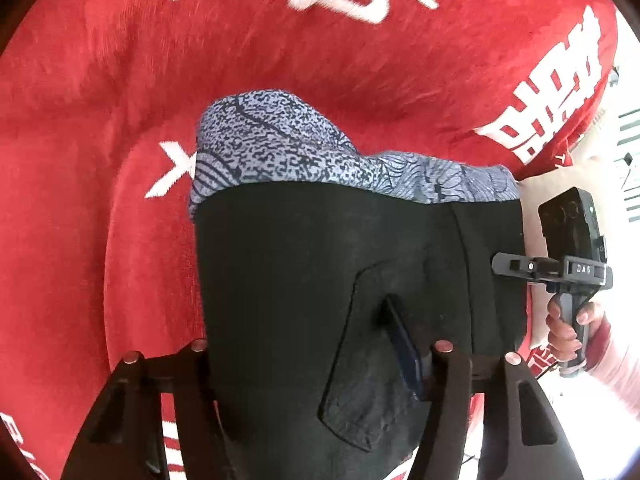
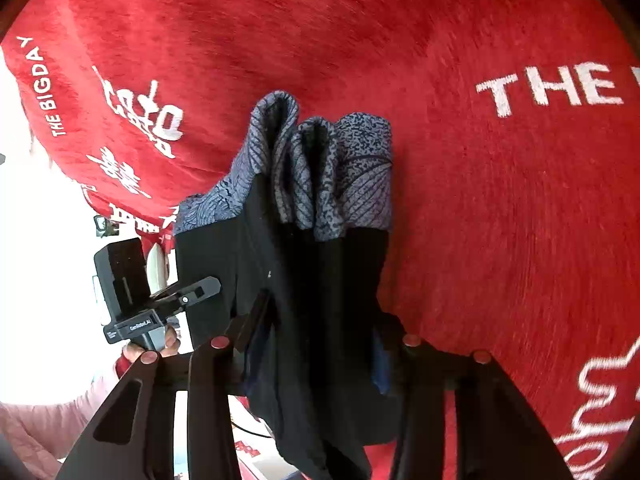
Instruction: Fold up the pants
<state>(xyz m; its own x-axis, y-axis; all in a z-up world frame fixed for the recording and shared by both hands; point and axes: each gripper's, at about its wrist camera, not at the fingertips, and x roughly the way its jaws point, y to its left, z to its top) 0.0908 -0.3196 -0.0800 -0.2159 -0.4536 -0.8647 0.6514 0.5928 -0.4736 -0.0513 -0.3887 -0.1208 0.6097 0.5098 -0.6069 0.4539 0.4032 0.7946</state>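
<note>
The pants (image 1: 320,264) are black with a blue-grey patterned waistband (image 1: 280,140) and lie bunched on a red blanket. In the left wrist view they fill the space between my left gripper's (image 1: 320,348) fingers, and a blue pad (image 1: 404,344) presses into the cloth near a back pocket. My right gripper (image 1: 516,266) bites the pants' right edge, held by a hand. In the right wrist view the pants (image 2: 320,280) are gathered in folds between my right gripper's (image 2: 316,344) pads, and cloth hangs below them. My left gripper (image 2: 200,292) grips their left edge.
The red blanket (image 1: 100,160) with white lettering covers the whole surface under the pants and spreads wide on every side (image 2: 500,220). Its edge drops off toward a bright white area (image 2: 48,260). A pink sleeve (image 2: 40,432) shows at the lower left of the right wrist view.
</note>
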